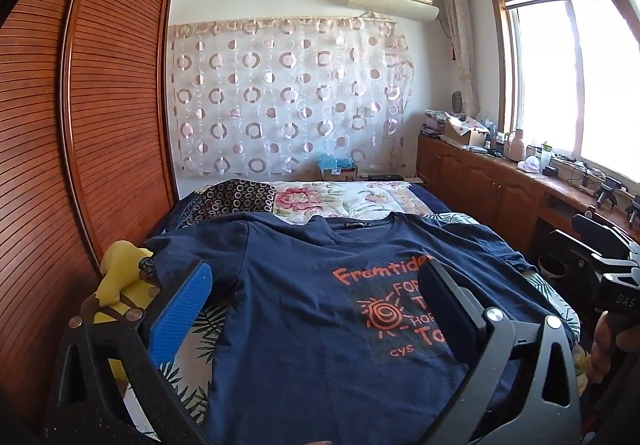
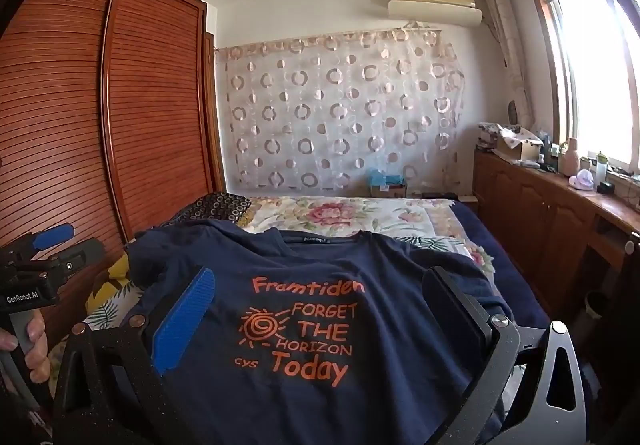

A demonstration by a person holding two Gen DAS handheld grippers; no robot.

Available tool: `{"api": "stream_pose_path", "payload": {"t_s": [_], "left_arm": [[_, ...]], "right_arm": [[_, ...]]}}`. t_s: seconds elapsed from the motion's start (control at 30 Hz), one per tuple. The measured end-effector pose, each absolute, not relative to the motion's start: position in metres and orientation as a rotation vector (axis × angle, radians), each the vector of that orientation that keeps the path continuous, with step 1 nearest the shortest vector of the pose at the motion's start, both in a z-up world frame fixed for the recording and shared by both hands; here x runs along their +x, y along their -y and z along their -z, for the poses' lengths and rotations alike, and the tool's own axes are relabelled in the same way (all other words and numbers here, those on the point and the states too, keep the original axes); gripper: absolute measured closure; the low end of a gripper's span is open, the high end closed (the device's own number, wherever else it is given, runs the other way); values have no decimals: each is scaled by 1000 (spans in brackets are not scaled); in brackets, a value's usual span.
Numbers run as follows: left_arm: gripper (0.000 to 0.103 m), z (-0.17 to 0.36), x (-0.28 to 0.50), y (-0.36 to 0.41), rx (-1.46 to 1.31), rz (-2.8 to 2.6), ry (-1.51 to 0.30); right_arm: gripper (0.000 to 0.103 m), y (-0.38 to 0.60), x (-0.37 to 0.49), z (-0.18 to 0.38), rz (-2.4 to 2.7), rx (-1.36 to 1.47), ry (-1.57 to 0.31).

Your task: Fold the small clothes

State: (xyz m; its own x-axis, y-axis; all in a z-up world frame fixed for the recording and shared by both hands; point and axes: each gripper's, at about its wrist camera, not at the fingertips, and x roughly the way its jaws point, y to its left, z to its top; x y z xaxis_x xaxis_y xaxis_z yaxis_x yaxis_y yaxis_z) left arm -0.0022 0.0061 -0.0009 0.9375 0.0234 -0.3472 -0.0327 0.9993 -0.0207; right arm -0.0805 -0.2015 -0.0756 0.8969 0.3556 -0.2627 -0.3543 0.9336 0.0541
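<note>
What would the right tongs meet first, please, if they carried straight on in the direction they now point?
Most likely the navy T-shirt spread on the bed: the open right tongs frame its orange print. They look slightly raised, so depth is unclear; a flatter path might pass above the shirt towards the curtain.

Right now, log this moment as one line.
step: pre-fold | shirt: flat on bed, print up | left gripper: open, empty | right gripper: open, empty

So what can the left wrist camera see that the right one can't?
Only the left wrist view shows the yellow garment beside the shirt, and the right tongs at its edge. Only the right wrist view shows the whole orange print, with "Today", and the left tongs. Both show the navy T-shirt lying flat on the floral bed, and both tongs open.
</note>
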Motion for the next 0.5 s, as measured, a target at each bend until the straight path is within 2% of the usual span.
{"api": "stream_pose_path", "payload": {"t_s": [0.5], "left_arm": [[0, -3, -4, -3, -13, -38, -344]], "right_arm": [[0, 201, -82, 75, -363, 1, -266]]}}
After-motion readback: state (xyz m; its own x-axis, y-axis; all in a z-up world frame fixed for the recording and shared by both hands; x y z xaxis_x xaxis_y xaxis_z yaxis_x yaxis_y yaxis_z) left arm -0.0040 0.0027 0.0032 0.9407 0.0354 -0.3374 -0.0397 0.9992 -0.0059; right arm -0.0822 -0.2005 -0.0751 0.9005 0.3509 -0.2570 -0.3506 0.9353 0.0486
